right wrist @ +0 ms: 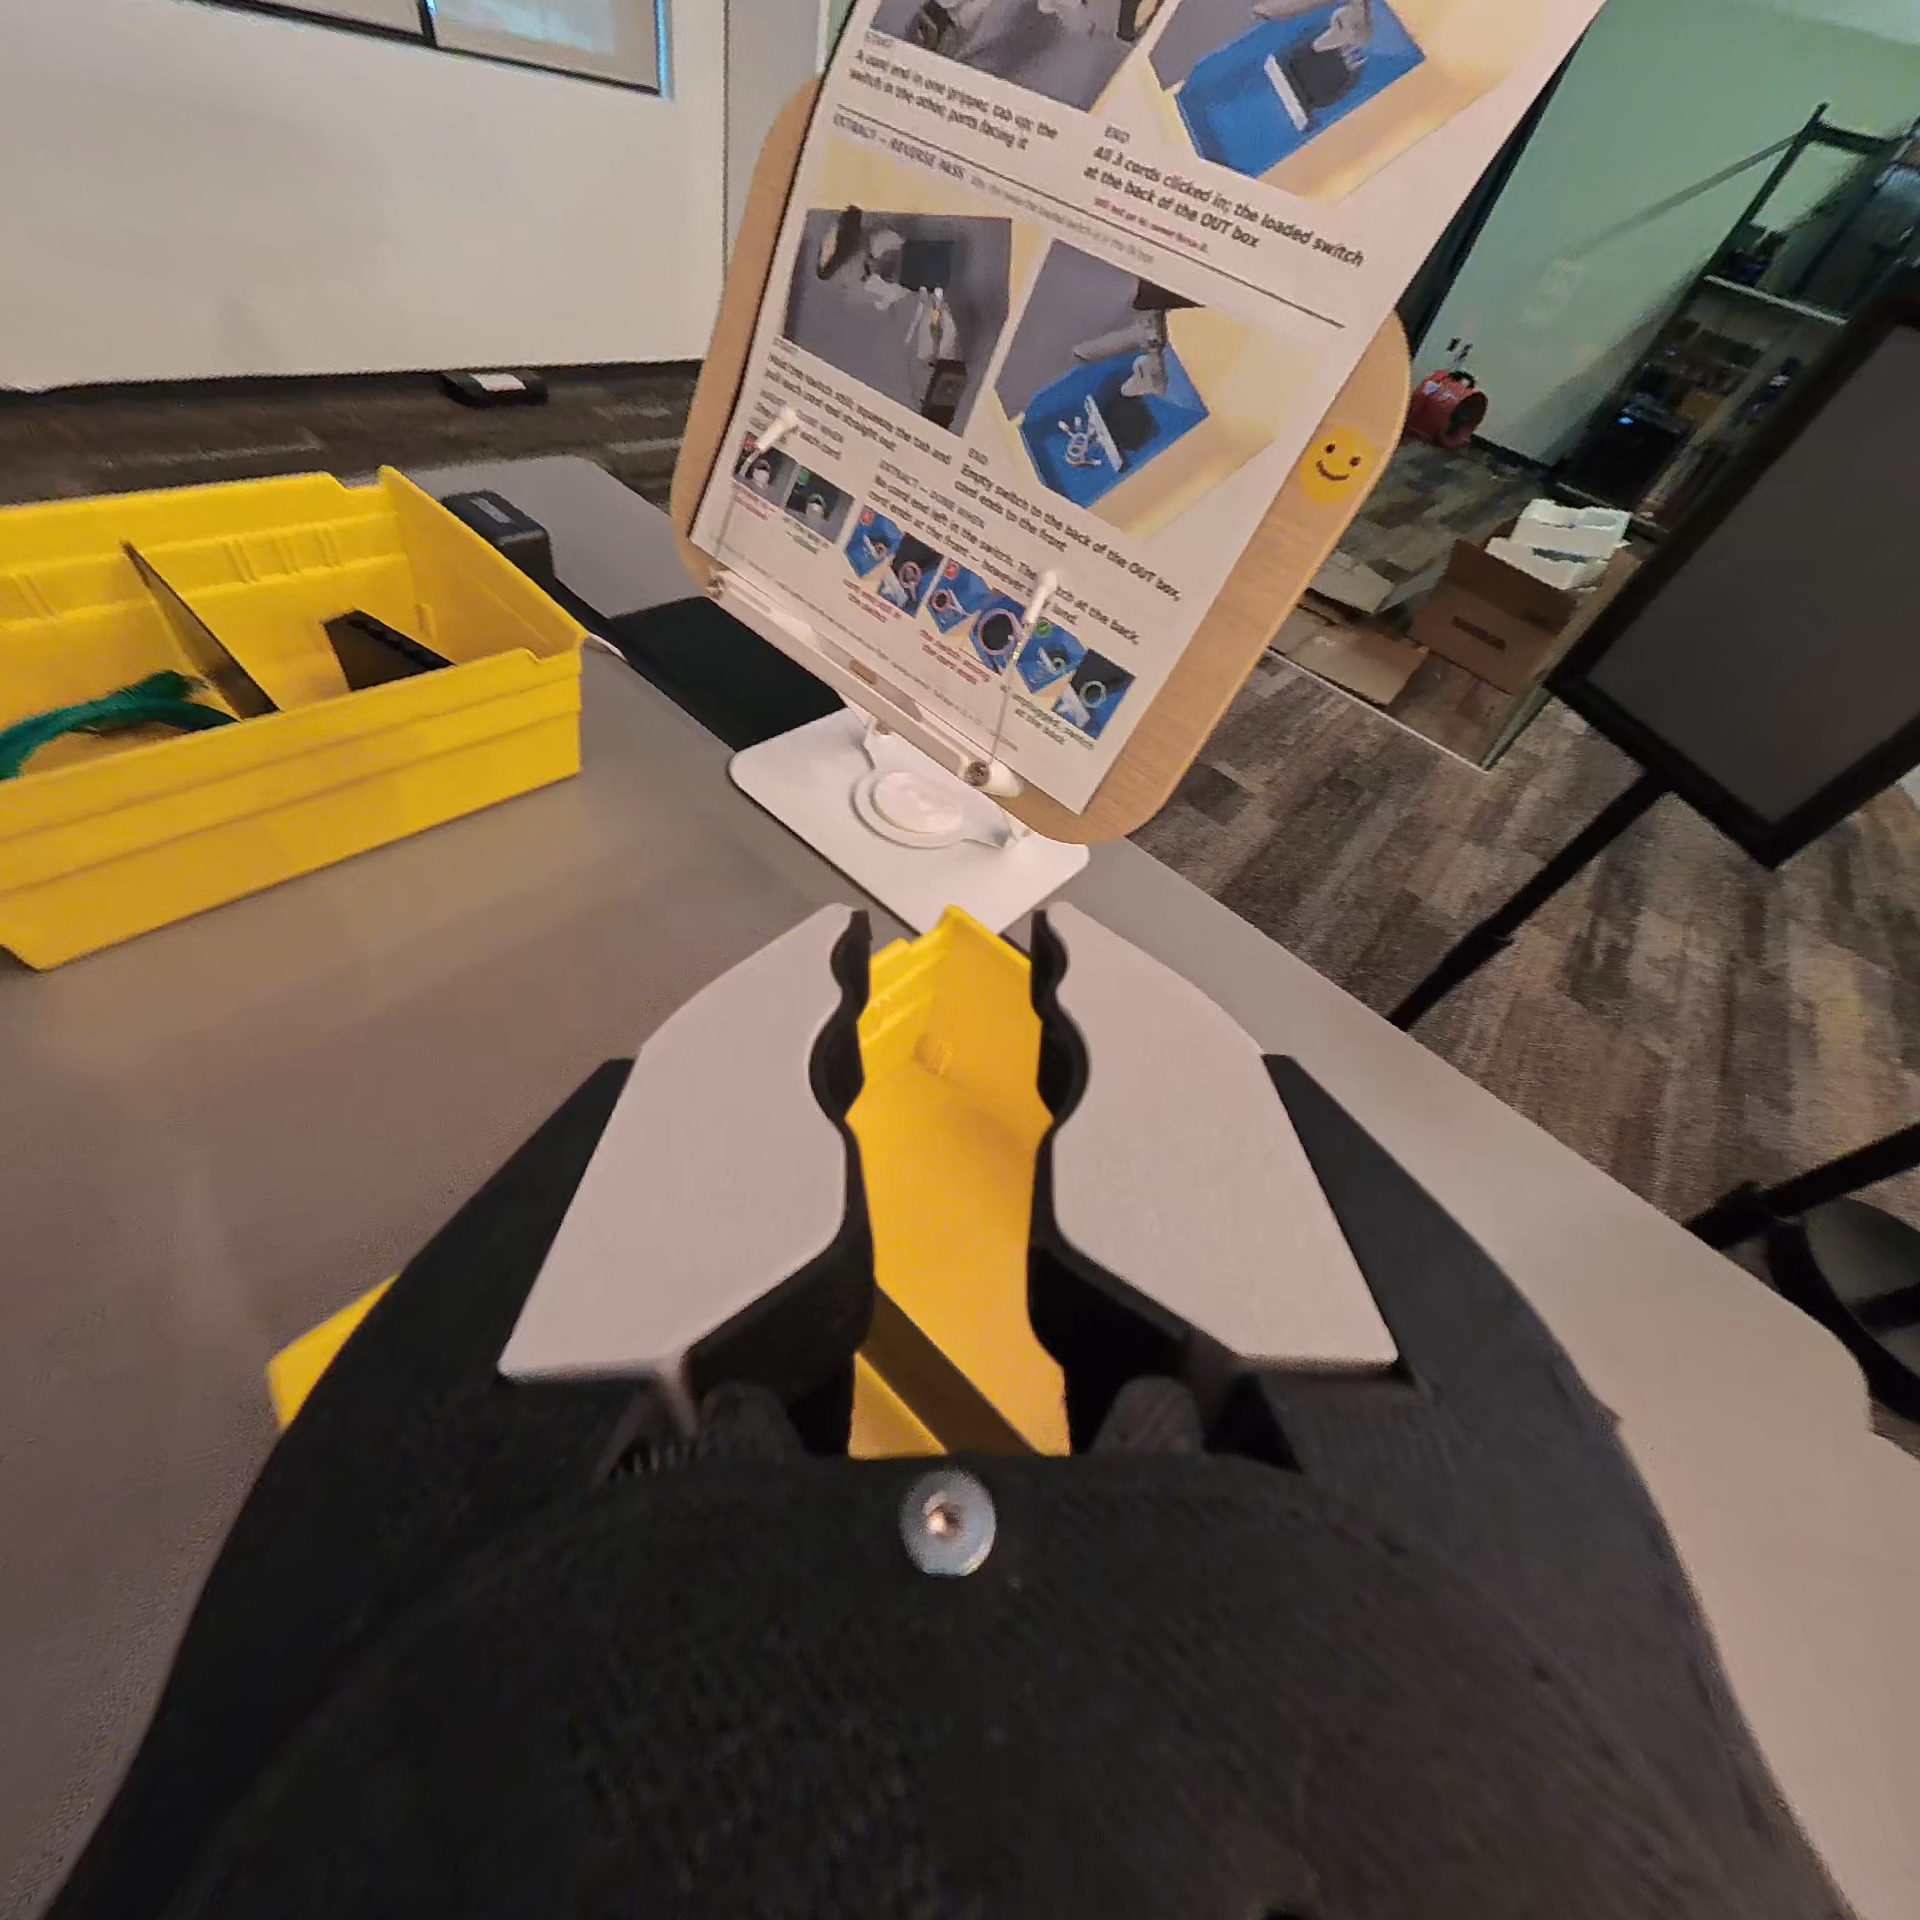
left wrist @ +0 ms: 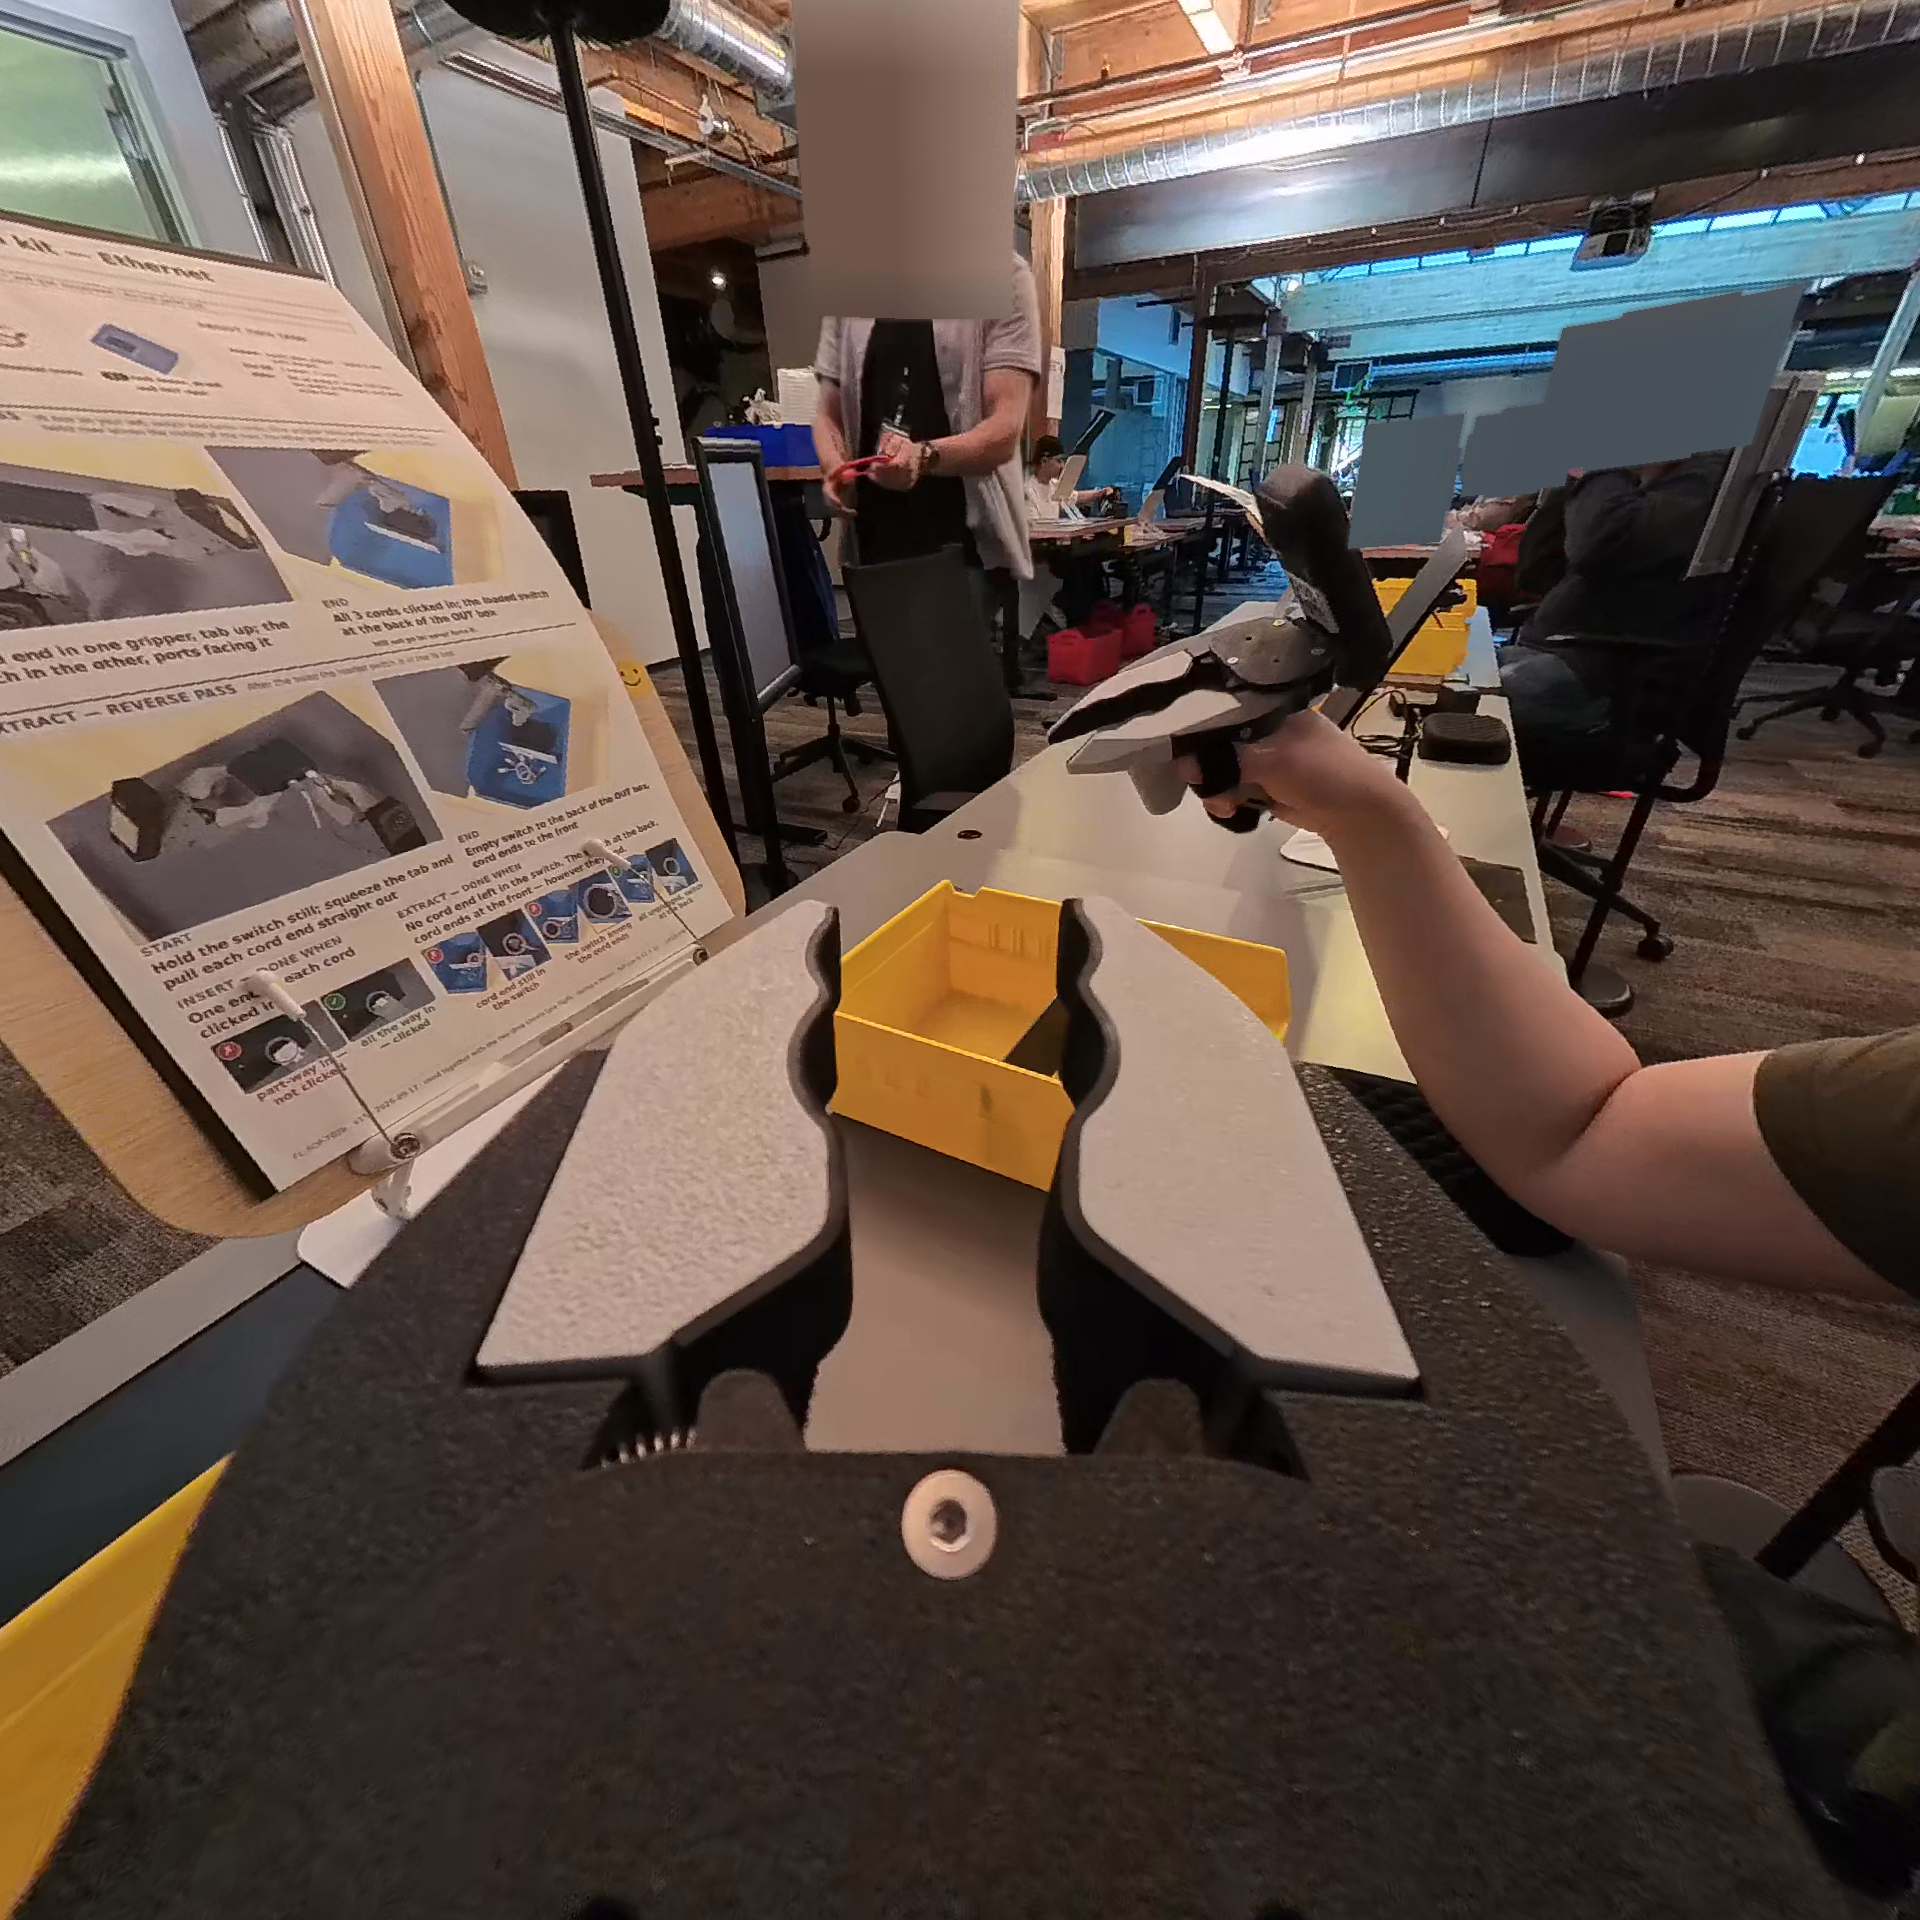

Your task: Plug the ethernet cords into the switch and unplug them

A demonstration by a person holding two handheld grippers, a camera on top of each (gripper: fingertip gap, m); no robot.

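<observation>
Table [right wrist: 260, 1039] carried two yellow bins: a divided bin [right wrist: 312, 727] well off to the left of the right gripper [right wrist: 948, 935], and an empty bin [left wrist: 935, 1018] just ahead of the left gripper [left wrist: 948, 925]. Green cord [right wrist: 94, 717] lay curled in the divided bin's near-left compartment, so the right gripper likely needed to swing left and down; no switch showed. Both grippers stood parted, holding nothing.
</observation>
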